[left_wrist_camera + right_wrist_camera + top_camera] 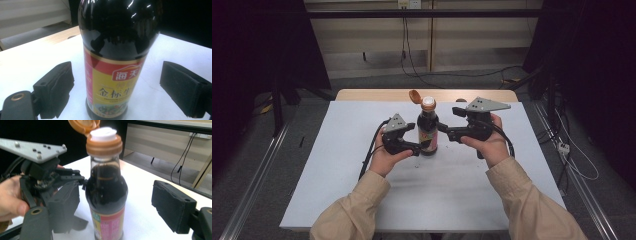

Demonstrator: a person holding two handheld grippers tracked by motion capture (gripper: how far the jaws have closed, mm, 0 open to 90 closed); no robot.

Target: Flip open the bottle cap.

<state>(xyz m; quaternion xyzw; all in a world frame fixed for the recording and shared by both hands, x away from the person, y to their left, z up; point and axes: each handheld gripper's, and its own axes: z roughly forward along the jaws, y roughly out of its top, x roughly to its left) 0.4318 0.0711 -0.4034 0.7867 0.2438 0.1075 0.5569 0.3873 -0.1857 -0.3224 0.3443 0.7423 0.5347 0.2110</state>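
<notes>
The dark sauce bottle (pixel 428 131) stands upright in the middle of the frame on the white table (pixel 337 190), its orange flip cap (pixel 414 96) open. The left gripper (pixel 414 149) and the right gripper (pixel 443 128) sit spread on each side, ready to steady it.

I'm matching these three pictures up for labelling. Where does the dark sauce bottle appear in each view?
High view: the bottle stands upright at table centre, between the two grippers.
Left gripper view: its lower body and label rise at centre, between the open jaws.
Right gripper view: neck and open flip cap at centre, between the open jaws.
Shared landmark: the red and yellow label.
</notes>
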